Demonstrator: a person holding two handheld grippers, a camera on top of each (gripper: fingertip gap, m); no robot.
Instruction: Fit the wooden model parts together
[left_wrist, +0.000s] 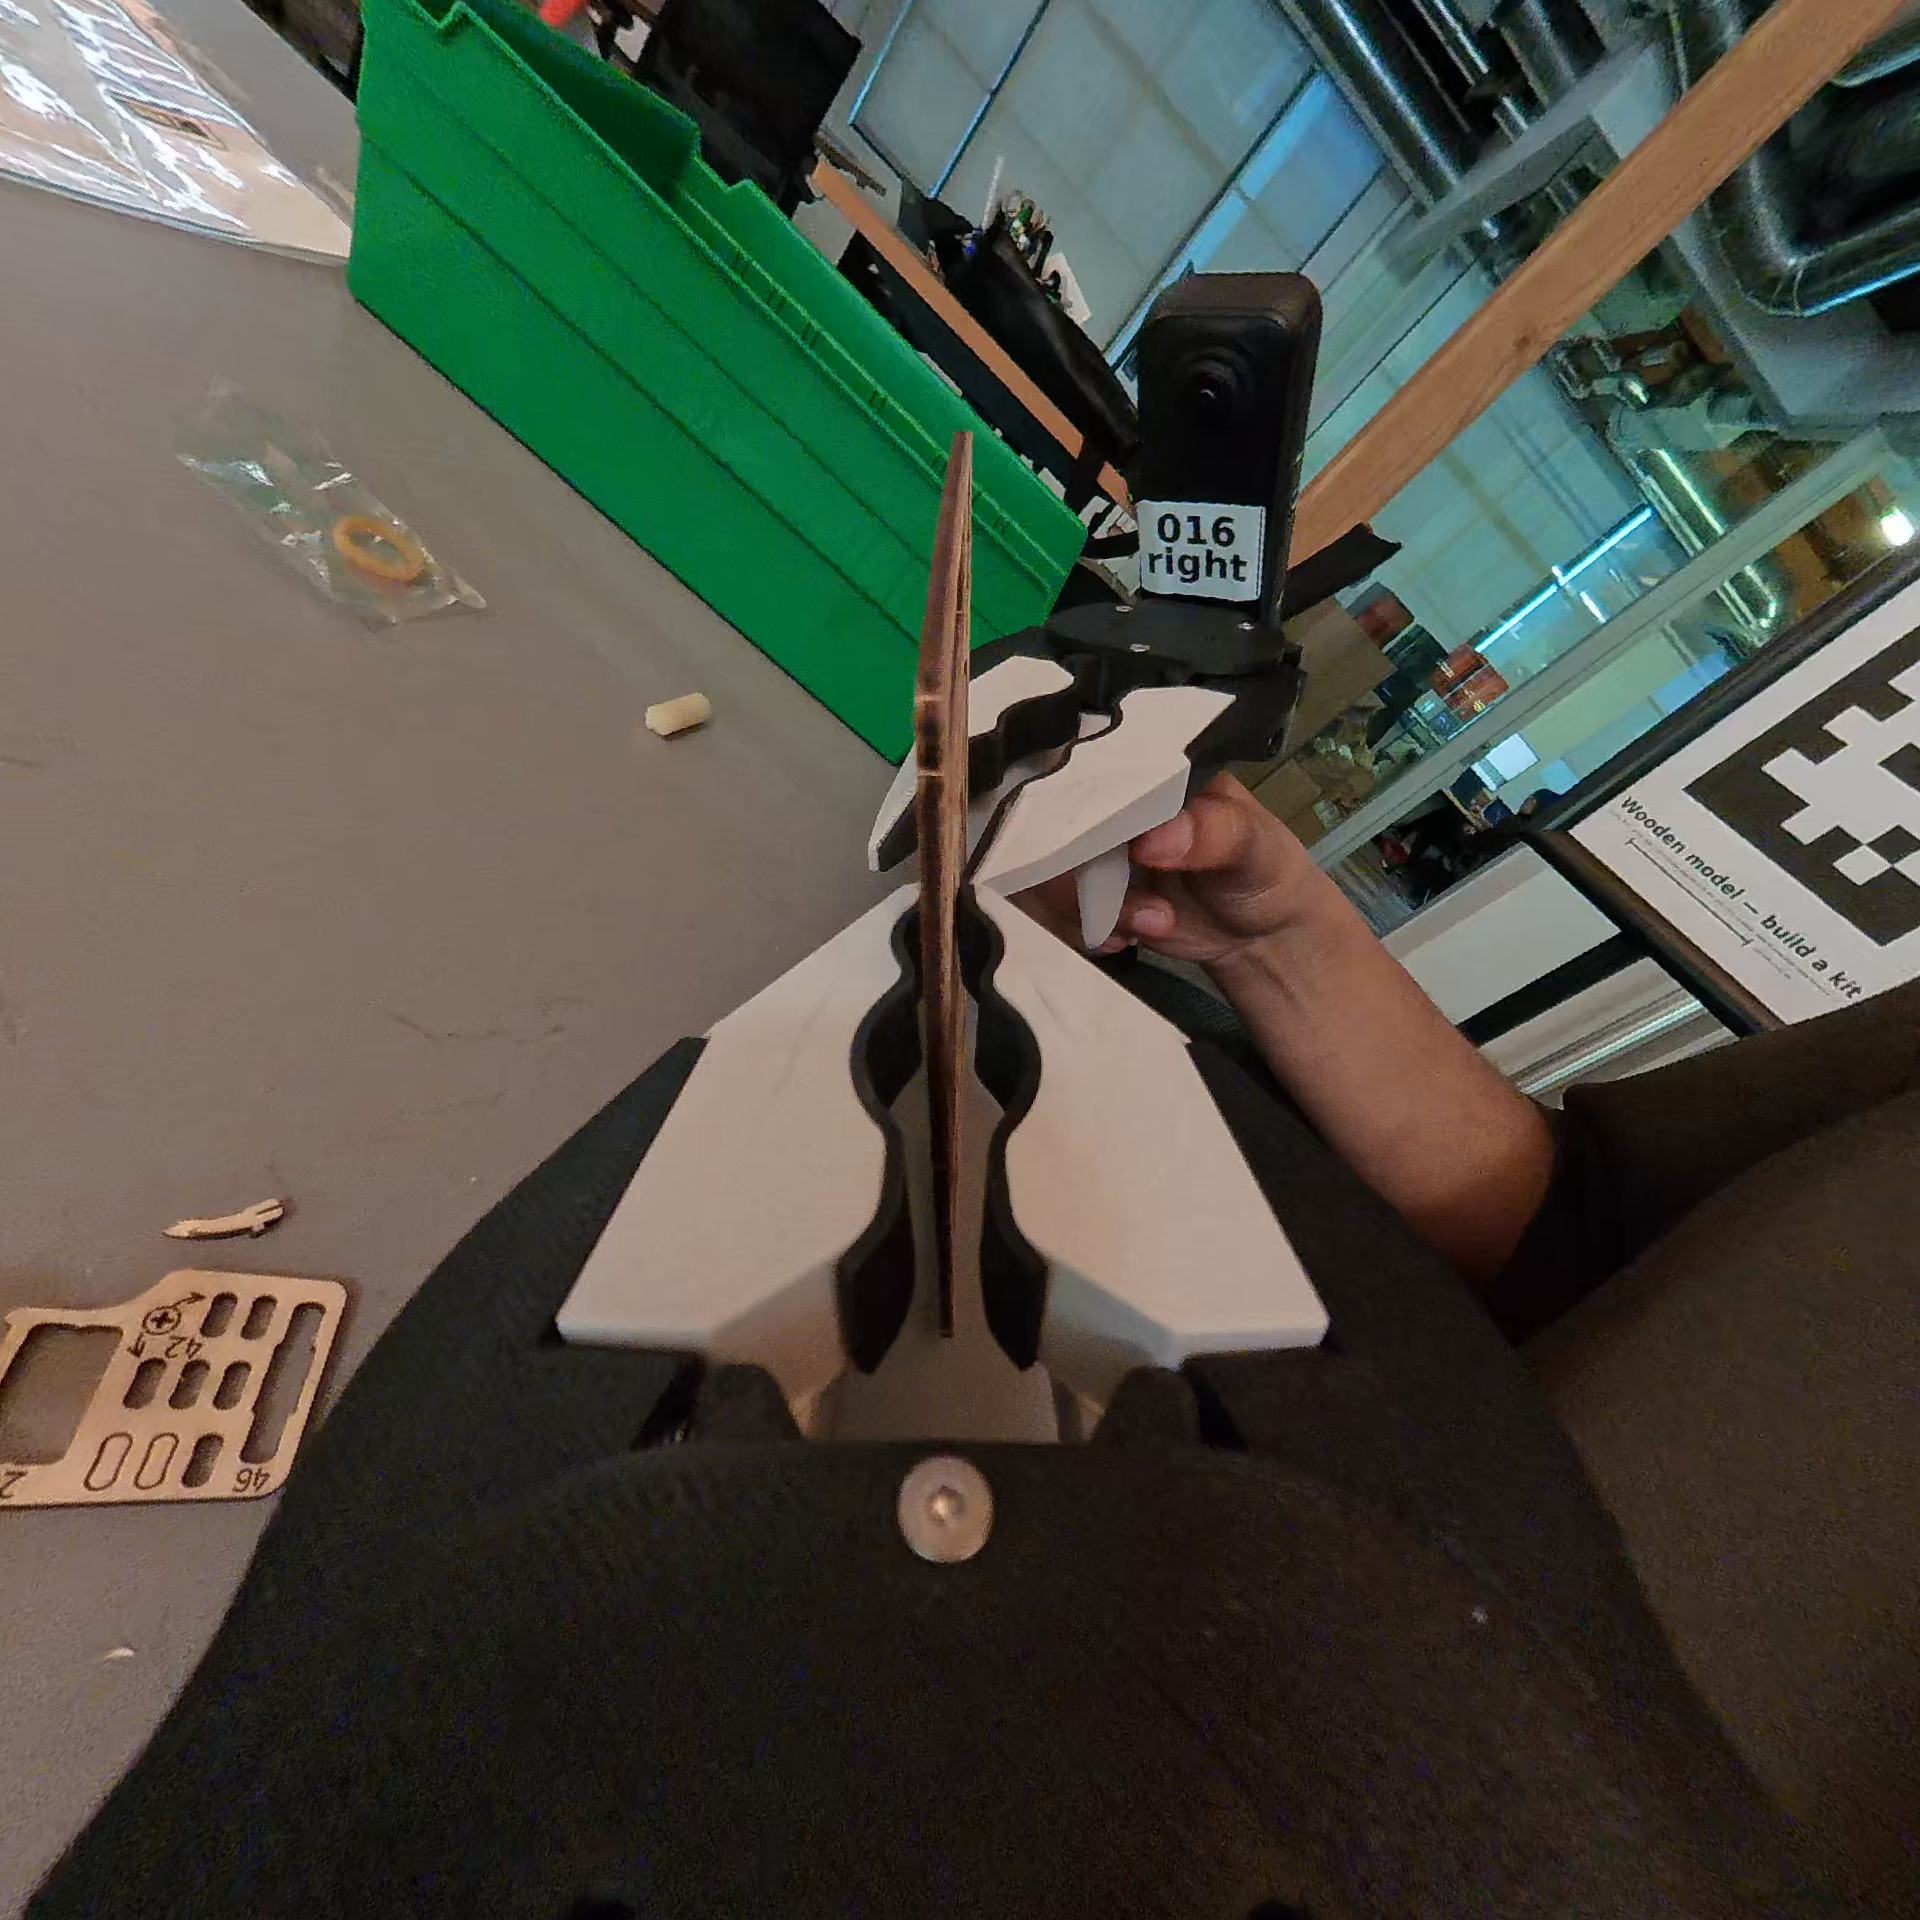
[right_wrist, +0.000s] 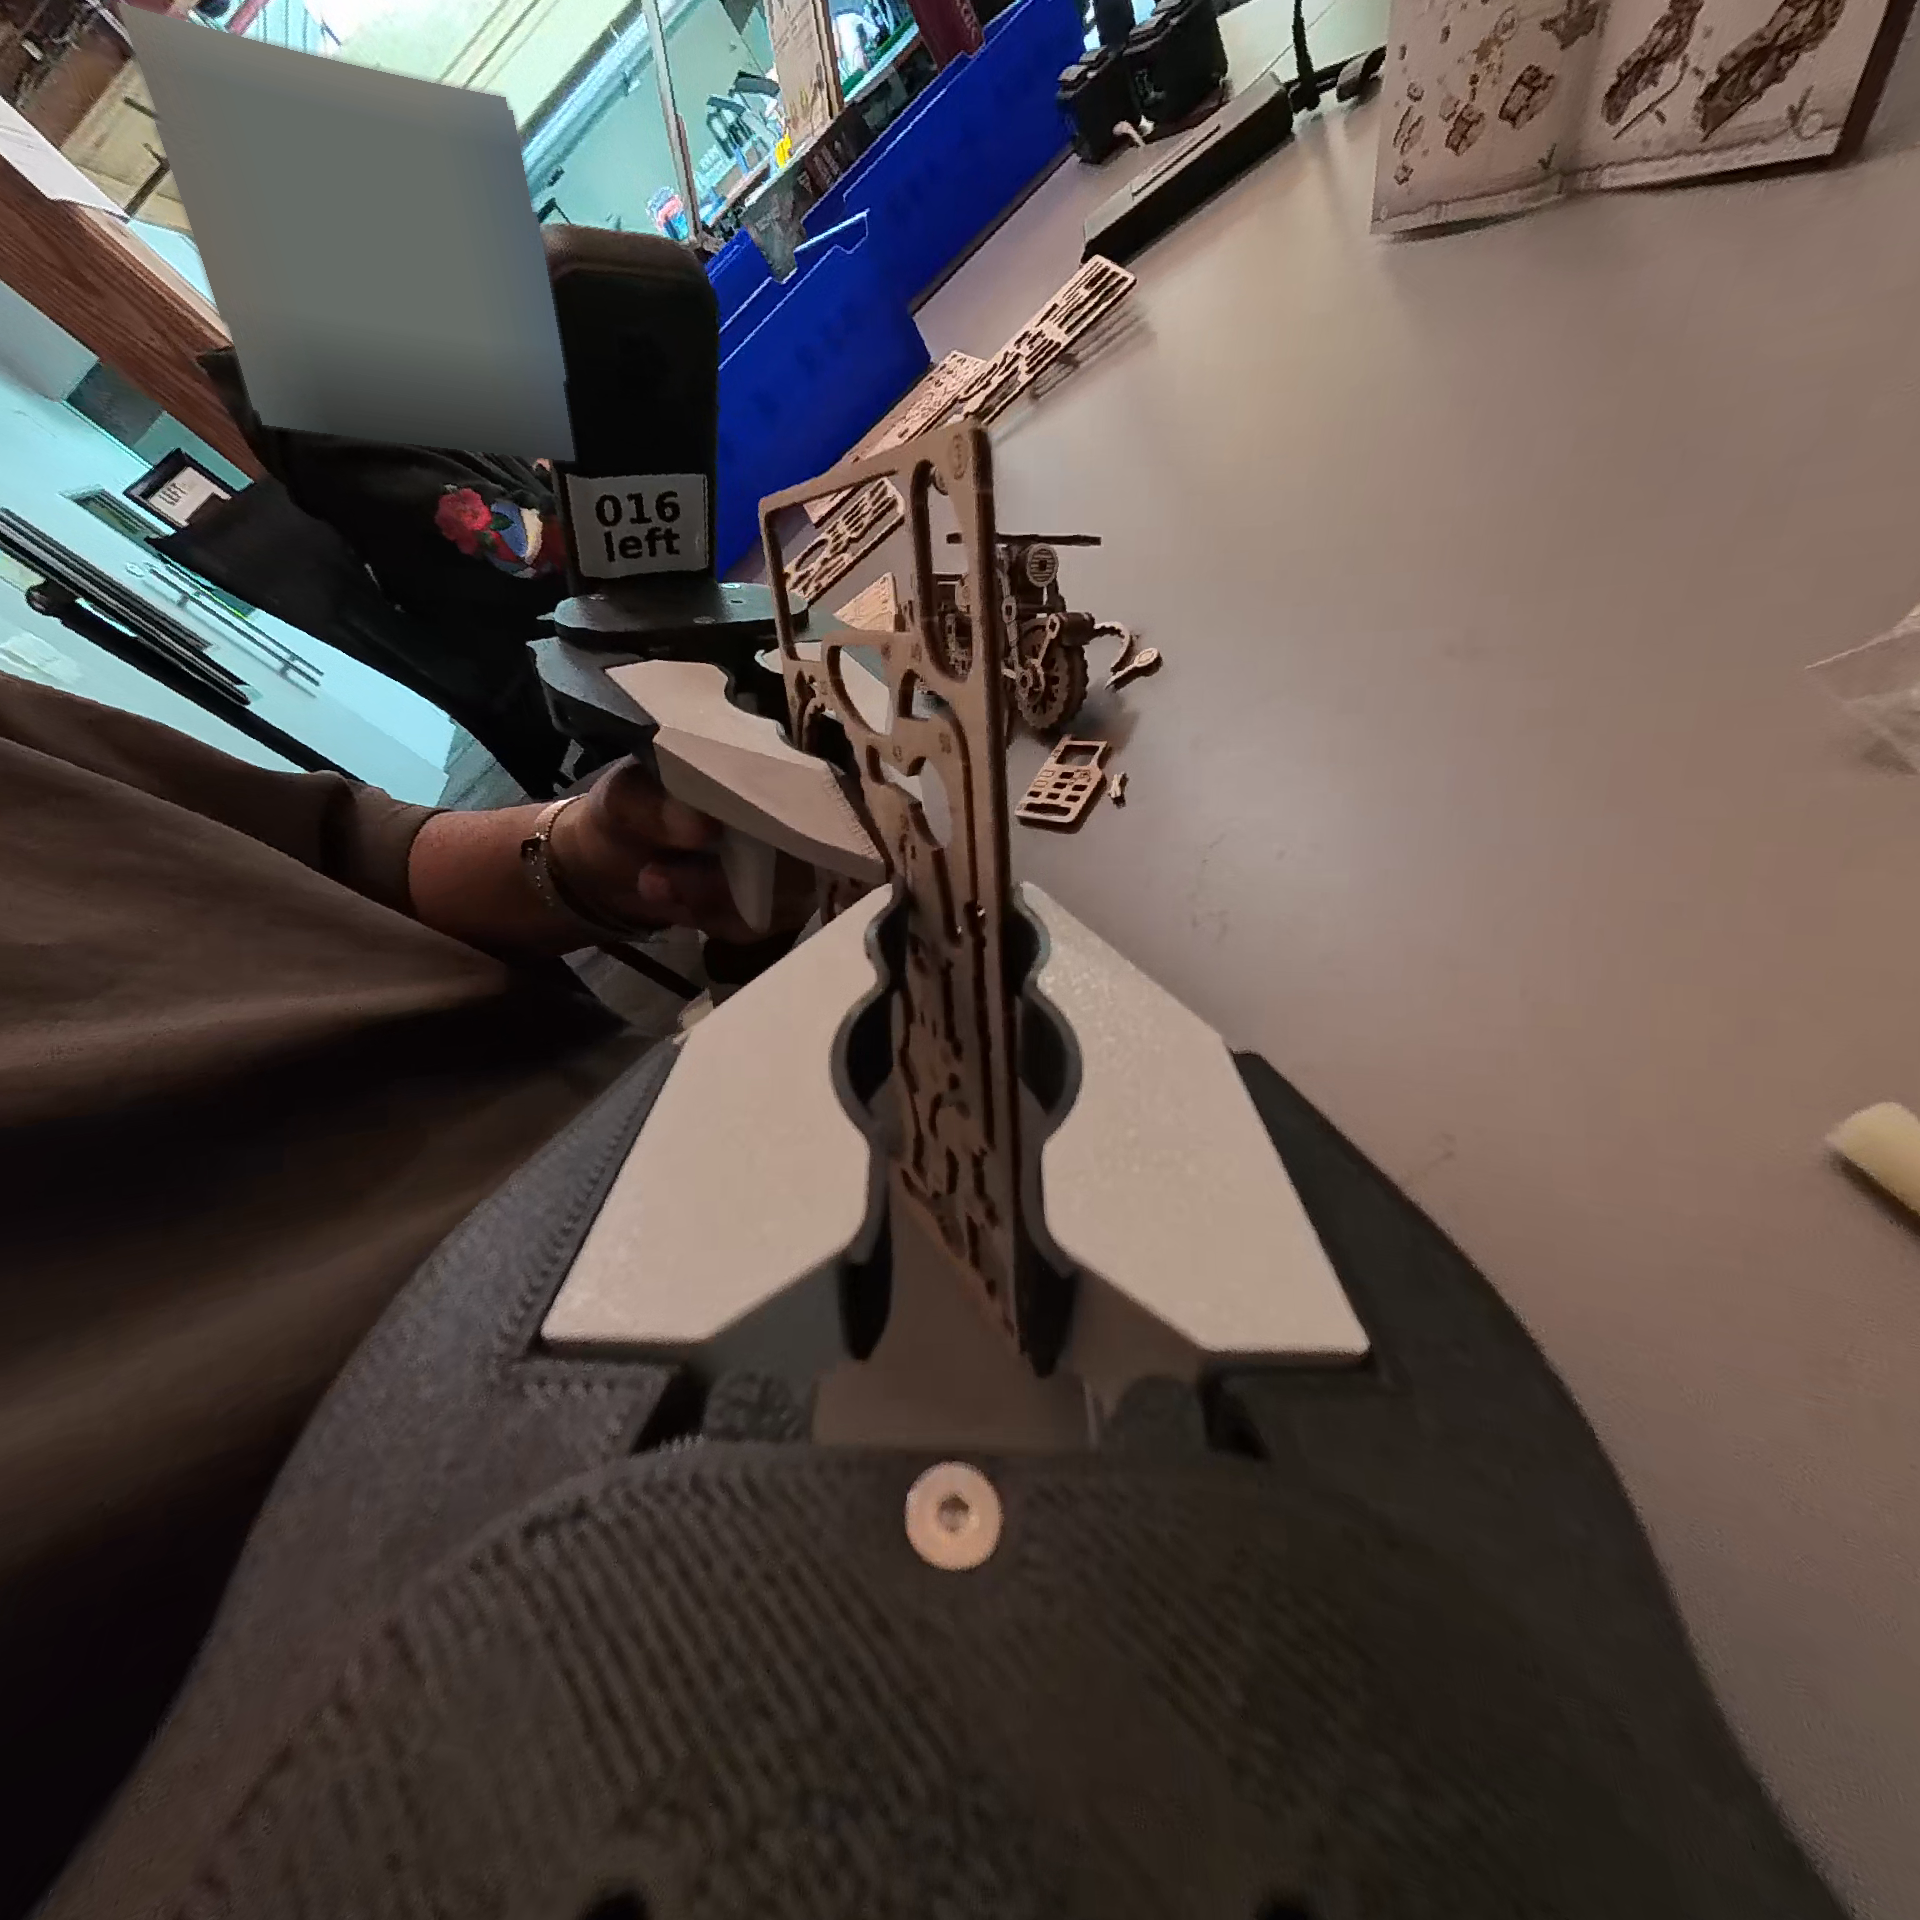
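A thin laser-cut wooden parts sheet (left_wrist: 945, 623) is held upright above the grey table, edge-on in the left wrist view. Its cut-out face (right_wrist: 985, 790) shows in the right wrist view. My left gripper (left_wrist: 945, 909) is shut on its near end. My right gripper (right_wrist: 951, 914) is shut on the same sheet from the opposite side. Each gripper shows in the other's view, the right one (left_wrist: 935, 831) and the left one (right_wrist: 842, 821), both clamping the sheet. A partly built wooden motorcycle model (right_wrist: 1039, 644) stands on the table beyond.
A green crate (left_wrist: 644, 312) stands behind the sheet, with a bagged rubber ring (left_wrist: 369, 545), a white peg (left_wrist: 677, 715) and a punched-out wooden scrap (left_wrist: 177, 1392) on the table. More wooden sheets (right_wrist: 1039, 343), a blue crate (right_wrist: 831, 343) and an instruction booklet (right_wrist: 1621, 94) lie farther off. Only a small space, under 4 cm, lies between the two pairs of fingers. From either gripper's tips it is about 15 centimetres to the partly built wooden motorcycle model (right_wrist: 1039, 644).
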